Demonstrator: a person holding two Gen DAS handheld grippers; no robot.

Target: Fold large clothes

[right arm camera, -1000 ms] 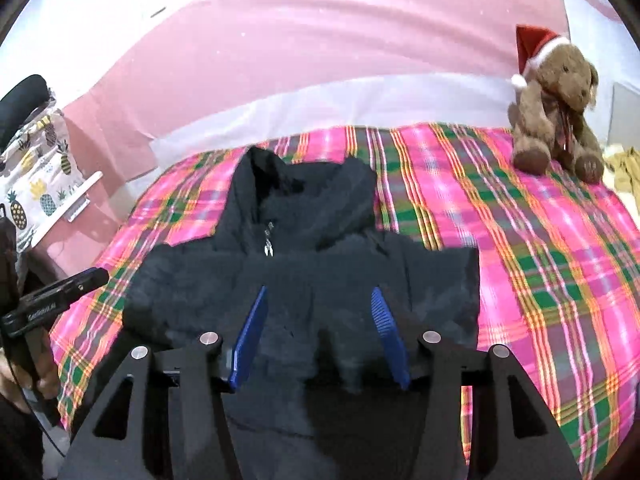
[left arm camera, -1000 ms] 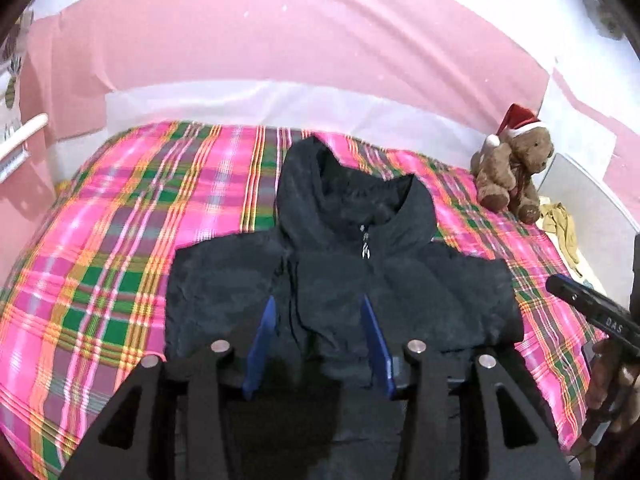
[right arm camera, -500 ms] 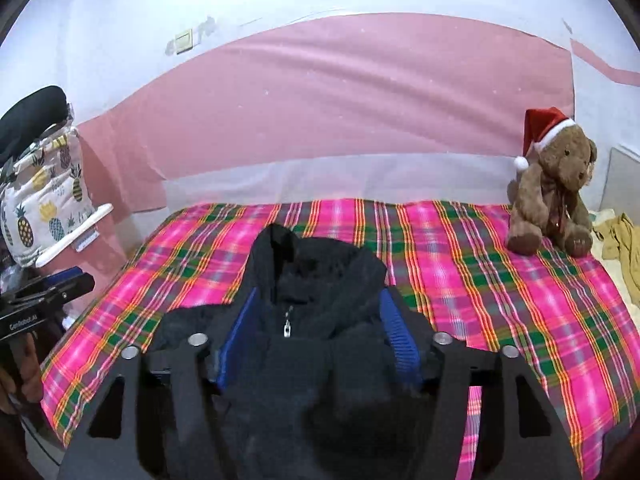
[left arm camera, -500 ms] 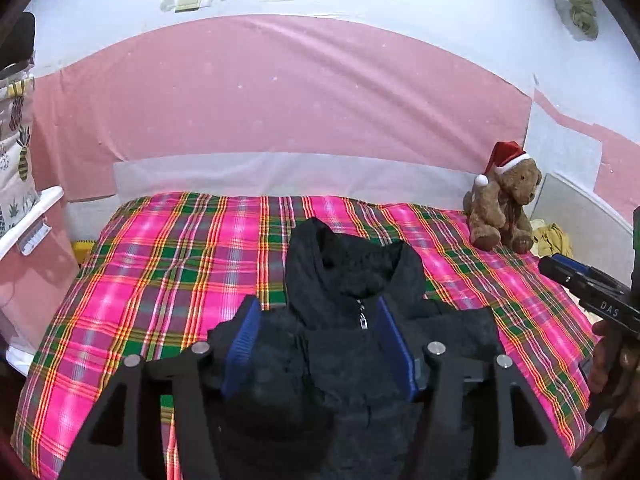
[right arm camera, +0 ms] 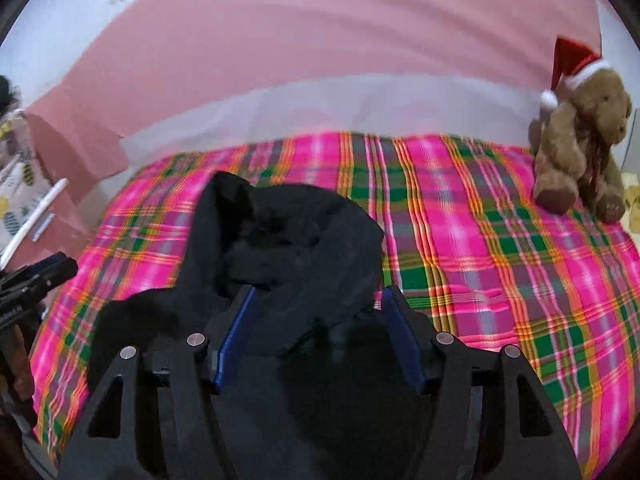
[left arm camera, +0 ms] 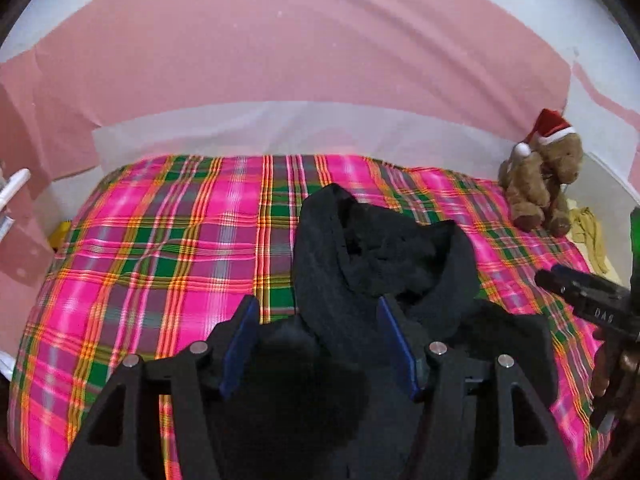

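The black hooded jacket (left arm camera: 372, 256) lies on the bed, on the pink, green and orange plaid bedspread (left arm camera: 168, 240), toward its near edge, with the hood pointing to the far wall and the body bunched darkly under both cameras. In the left wrist view the left gripper (left arm camera: 316, 340) hangs over the jacket's left part, its blue-padded jaws standing apart; dark cloth shows in the gap, but whether the pads press on it cannot be told. In the right wrist view the right gripper (right arm camera: 318, 332) sits over the jacket (right arm camera: 288, 240) just below the hood, jaws likewise spread, with black fabric filling the space between them and no clear pinch visible. Each view catches the other tool at its edge: the right one at the left view's right border above a hand (left arm camera: 616, 376), the left one (right arm camera: 28, 280) at the right view's left border. A brown teddy bear (left arm camera: 540, 184) in a red and white Santa hat sits at the bedspread's far right corner. Beside it stands a pale open box or tray (left arm camera: 608, 196) with a crumpled yellowish cloth (left arm camera: 588, 232) near it; whether the cloth lies inside cannot be told. A pineapple-print fabric (right arm camera: 12, 184) hangs at the far left.
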